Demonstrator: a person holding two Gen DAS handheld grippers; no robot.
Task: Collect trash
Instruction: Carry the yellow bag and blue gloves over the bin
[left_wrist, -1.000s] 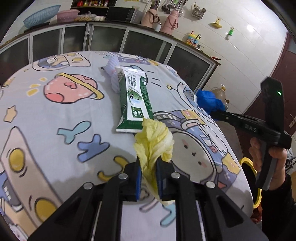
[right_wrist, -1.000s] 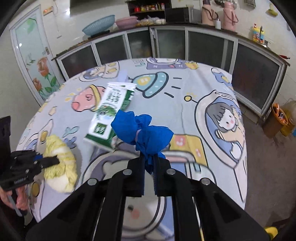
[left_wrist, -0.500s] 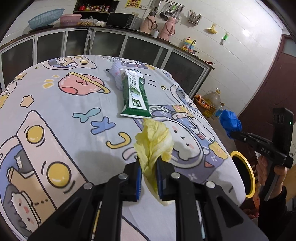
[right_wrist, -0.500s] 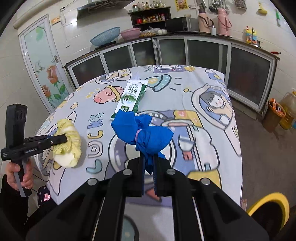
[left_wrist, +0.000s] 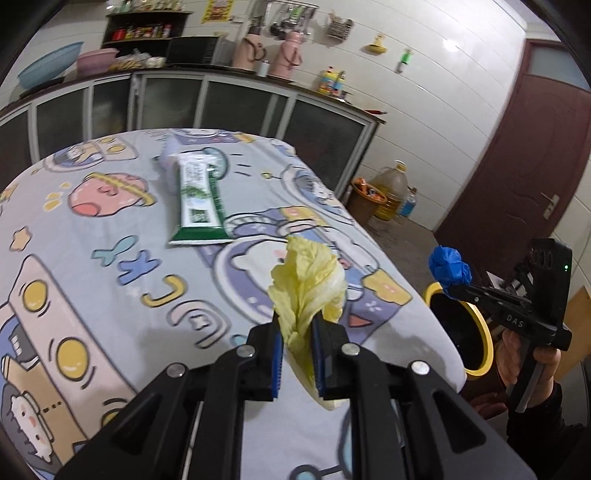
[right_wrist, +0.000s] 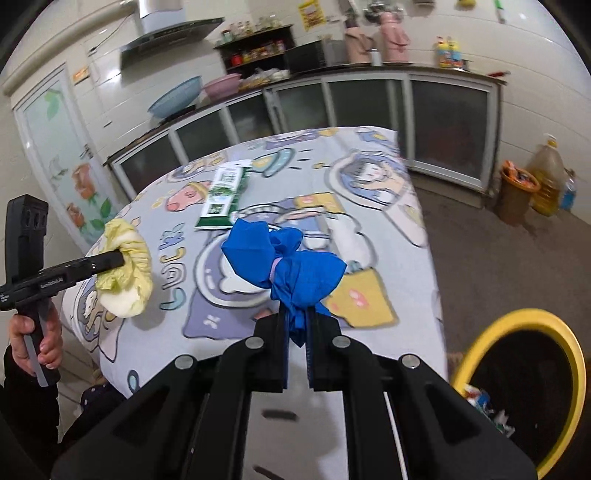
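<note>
My left gripper (left_wrist: 297, 332) is shut on a yellow cabbage leaf (left_wrist: 306, 284) and holds it above the near edge of the table; it also shows in the right wrist view (right_wrist: 127, 269). My right gripper (right_wrist: 295, 325) is shut on a crumpled blue wad (right_wrist: 288, 266), held off the table's right side close to a yellow-rimmed trash bin (right_wrist: 569, 339). In the left wrist view the blue wad (left_wrist: 448, 266) sits just above the bin (left_wrist: 484, 339). A green and white carton (left_wrist: 199, 199) lies flat on the cartoon tablecloth (left_wrist: 92, 221).
A pale crumpled item (left_wrist: 168, 158) lies behind the carton. A brown basket (right_wrist: 517, 192) and an oil jug (right_wrist: 546, 177) stand on the floor by the cabinets. A dark red door (left_wrist: 524, 166) is at the right. Some trash lies inside the bin.
Both grippers have pulled back from the table with their loads. The right gripper has swung right, and the blue wad now hangs by the bin's rim.
</note>
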